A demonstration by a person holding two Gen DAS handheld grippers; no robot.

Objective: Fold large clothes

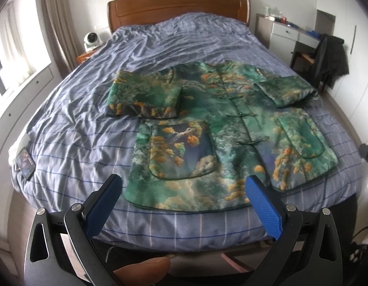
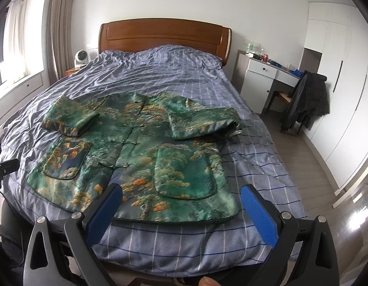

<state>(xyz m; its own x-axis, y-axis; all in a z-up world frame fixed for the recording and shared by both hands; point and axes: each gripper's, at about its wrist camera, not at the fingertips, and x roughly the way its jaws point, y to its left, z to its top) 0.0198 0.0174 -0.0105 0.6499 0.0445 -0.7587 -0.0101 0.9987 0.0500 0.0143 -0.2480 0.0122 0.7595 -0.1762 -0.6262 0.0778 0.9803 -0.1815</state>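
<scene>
A green padded jacket [image 1: 231, 128] with orange and blue print lies flat, front up, on the bed; it also shows in the right wrist view [image 2: 141, 152]. Both sleeves are folded in across the chest: the left sleeve [image 1: 143, 93] and the right sleeve [image 1: 286, 90]. My left gripper [image 1: 184, 186] is open and empty, held just above the jacket's near hem on its left half. My right gripper [image 2: 181, 195] is open and empty, above the near hem by the right pocket [image 2: 184, 176].
The bed [image 1: 88, 119] has a wrinkled blue checked cover and a wooden headboard [image 2: 165, 35]. A phone [image 1: 25, 163] lies at the left edge. A white desk [image 2: 265, 76] and a chair with a dark coat [image 2: 305, 102] stand at the right. A fan [image 2: 80, 58] stands at the left.
</scene>
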